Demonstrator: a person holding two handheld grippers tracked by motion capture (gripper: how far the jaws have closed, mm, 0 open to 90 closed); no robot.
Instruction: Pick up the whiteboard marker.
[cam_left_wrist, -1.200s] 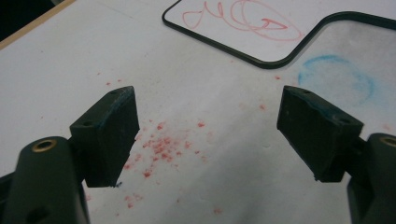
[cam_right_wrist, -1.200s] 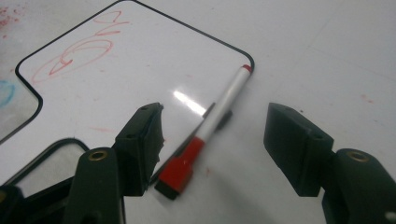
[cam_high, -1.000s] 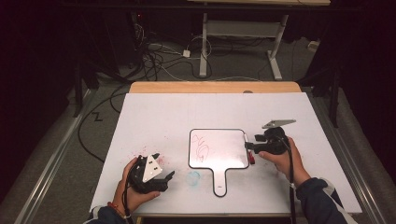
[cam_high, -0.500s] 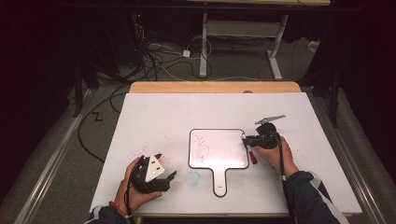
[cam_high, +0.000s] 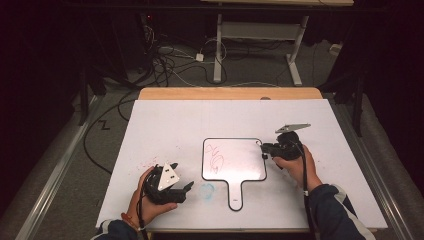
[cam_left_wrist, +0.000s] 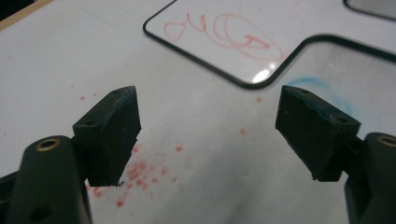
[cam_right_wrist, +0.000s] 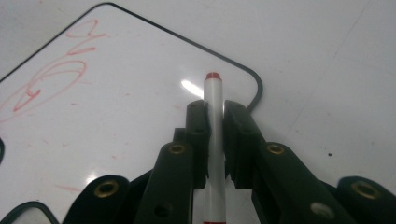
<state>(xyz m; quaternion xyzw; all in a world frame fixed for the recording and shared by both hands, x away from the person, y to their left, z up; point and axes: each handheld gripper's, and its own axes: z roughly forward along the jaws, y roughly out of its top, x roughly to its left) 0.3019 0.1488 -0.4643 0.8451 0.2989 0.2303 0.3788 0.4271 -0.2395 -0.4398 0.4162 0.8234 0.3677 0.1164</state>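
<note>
Whiteboard (cam_high: 234, 161): glossy white face, smooth, catching glare; thin black rim, plastic by its look; red marker scrawl on the gloss.
Marker (cam_right_wrist: 214, 135): smooth white barrel with a slight sheen, red end.
Right gripper (cam_right_wrist: 214, 140): matt black plastic body, brass-coloured inserts; fingers (cam_right_wrist: 239, 135) dull black, rubbery.
Left gripper (cam_left_wrist: 208, 135): fingers (cam_left_wrist: 112, 130) matt black, faintly rough, edges worn; brass-coloured insert in the black body.
Tabletop (cam_high: 165, 125): matt white sheet, smooth, flecked with red and smeared blue; bare light wood along the far edge.
Sleeve (cam_high: 327, 210): dark cloth.
</note>
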